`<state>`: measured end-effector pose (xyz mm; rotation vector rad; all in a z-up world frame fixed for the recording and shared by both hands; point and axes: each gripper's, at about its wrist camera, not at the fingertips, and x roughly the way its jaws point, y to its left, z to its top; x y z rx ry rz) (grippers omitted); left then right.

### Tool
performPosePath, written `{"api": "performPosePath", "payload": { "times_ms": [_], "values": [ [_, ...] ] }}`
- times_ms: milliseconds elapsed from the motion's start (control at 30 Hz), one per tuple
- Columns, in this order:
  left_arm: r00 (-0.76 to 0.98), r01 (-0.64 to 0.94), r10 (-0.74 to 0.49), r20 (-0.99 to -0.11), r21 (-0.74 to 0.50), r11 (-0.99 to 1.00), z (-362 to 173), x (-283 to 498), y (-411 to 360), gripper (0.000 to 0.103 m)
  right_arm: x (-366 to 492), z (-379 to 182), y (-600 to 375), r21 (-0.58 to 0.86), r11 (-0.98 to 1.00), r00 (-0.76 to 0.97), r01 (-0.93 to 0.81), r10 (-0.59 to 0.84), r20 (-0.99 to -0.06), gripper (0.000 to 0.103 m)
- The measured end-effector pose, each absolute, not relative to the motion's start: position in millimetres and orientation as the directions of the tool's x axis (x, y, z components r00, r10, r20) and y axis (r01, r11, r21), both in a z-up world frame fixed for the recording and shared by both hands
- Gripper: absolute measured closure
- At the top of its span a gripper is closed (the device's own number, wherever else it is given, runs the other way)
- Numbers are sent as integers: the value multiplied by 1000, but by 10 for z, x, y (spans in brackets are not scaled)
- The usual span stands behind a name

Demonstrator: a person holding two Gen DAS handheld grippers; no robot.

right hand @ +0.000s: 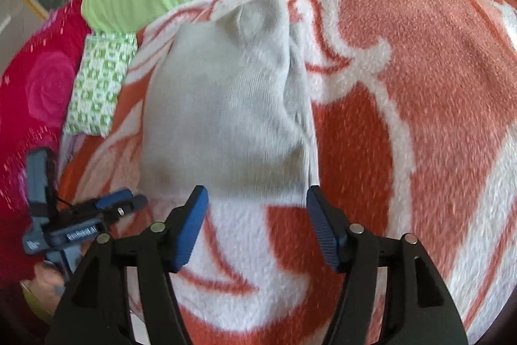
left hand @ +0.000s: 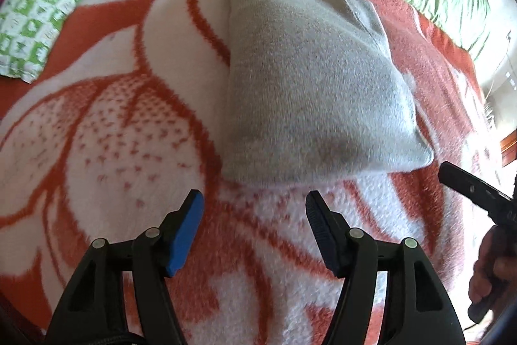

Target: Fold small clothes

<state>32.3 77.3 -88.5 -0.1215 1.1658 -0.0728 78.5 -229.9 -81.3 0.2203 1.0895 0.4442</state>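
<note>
Right wrist view: spread right claw [right hand: 257,199] hovers just before folded grey garment [right hand: 226,105].

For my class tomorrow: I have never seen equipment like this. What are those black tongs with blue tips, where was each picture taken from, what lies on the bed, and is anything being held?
These are hand-held grippers, one per hand, not a robot arm. Each carries a wide-angle camera looking along its two fingers. One picture comes from the left gripper, the other from the right gripper. Each also glimpses the other tool at its edge. On the orange and white blanket lies a folded grey garment. A green patterned cloth lies off to the side. Both grippers stand open near the garment's near edge, with nothing held.
</note>
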Motion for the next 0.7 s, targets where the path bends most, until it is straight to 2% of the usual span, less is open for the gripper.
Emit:
{"api": "performPosePath", "payload": {
  "times_ms": [133,333,500,700],
  "values": [
    [439,6,-57,-897,-61,998,-875,97,730,30,579,-846,-2213,332,899,411,-286,428,-805,32],
    [478,5,-17,-878,-17,1000,-883,-114,652,23,398,-866,-2101,235,914,467,-331,375,-801,30],
    [482,41,15,-876,40,998,-816,-65,532,23,353,-768,-2080,239,903,499,-357,401,-769,21],
    [554,1,33,-832,40,999,-570,-17,560,20,390,-634,-1987,221,888,523,-402,421,-741,13]
  ]
}}
